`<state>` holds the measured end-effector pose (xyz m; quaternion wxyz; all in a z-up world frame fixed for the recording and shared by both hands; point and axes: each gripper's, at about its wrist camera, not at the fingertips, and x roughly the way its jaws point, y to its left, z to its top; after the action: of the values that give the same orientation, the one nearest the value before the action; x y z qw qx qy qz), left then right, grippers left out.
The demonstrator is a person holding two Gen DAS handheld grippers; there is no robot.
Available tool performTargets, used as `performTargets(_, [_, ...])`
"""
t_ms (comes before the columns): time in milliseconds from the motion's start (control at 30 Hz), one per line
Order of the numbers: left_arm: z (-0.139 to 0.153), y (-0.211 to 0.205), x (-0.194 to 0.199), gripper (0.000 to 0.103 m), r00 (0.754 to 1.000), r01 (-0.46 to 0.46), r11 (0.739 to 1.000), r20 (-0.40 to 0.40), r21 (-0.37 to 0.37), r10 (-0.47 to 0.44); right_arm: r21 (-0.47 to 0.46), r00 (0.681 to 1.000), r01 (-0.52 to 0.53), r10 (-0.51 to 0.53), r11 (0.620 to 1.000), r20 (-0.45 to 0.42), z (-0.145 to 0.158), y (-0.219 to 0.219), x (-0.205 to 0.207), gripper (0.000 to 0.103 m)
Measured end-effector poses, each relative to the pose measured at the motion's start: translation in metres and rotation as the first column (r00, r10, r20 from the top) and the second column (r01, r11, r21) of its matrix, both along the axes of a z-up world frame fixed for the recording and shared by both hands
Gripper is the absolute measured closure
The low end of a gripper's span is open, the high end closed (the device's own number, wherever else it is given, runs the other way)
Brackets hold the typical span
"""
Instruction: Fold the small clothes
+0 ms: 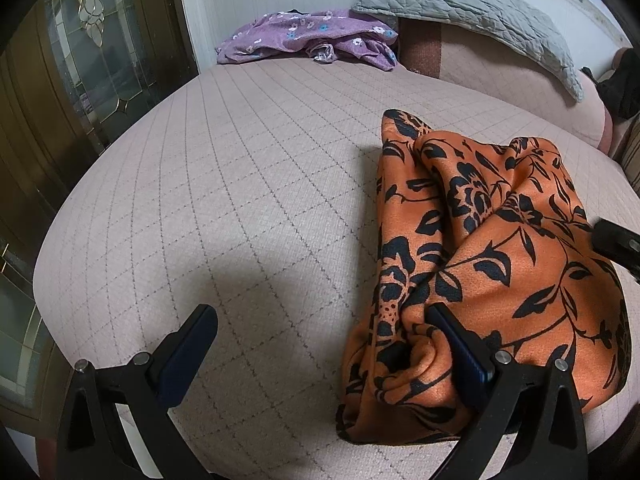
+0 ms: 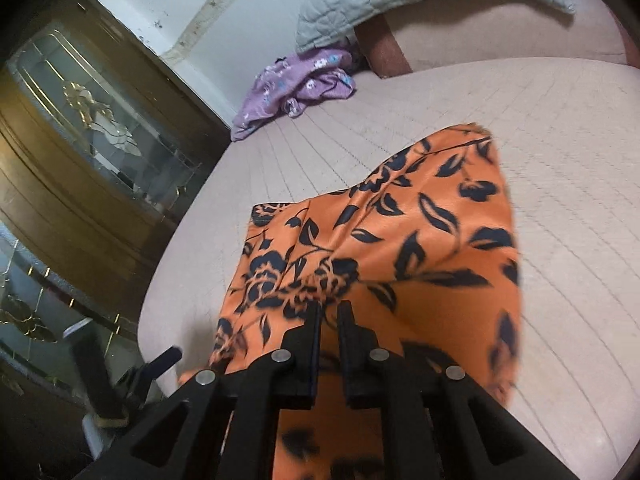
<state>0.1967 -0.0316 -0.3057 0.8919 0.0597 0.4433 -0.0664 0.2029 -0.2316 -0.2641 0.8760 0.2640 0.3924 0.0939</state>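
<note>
Right gripper (image 2: 329, 310) pinching orange garment (image 2: 400, 240)

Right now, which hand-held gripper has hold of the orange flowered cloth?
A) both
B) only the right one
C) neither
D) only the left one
B: the right hand-held gripper has its fingers nearly together, pinching a bunch of the orange cloth, while the left hand-held gripper stands wide open, one finger only resting against the cloth's folds on the bed.

Soft dim light, blurred right view
</note>
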Motion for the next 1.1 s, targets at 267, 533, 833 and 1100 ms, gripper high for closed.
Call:
performTargets(267, [0.0, 0.0, 0.0, 0.0, 1.0, 0.0, 1.0, 0.001, 0.004, 0.0, -0.043, 0.998, -0.022, 0.019, 0.999, -0.055, -0.016, -0.013, -0.047, 0.093])
performTargets(533, [0.001, 0.0, 0.001, 0.0, 1.0, -0.005, 1.0, 0.014, 0.013, 0.005, 0.055, 1.0, -0.02, 0.02, 0.998, 0.003, -0.039, -0.024, -0.059, 0.094])
performTargets(833, [0.001, -0.002, -0.003, 0.0, 1.0, -0.011, 1.0, 0.028, 0.023, 0.011, 0.041, 0.998, -0.023, 0.02, 0.999, 0.051, -0.044, -0.021, -0.059, 0.095])
performTargets(1100, [0.003, -0.002, -0.005, 0.0, 0.999, -0.011, 1.0, 0.036, 0.025, 0.01, 0.029, 0.998, -0.019, 0.017, 0.999, 0.058, -0.044, -0.019, -0.059, 0.095])
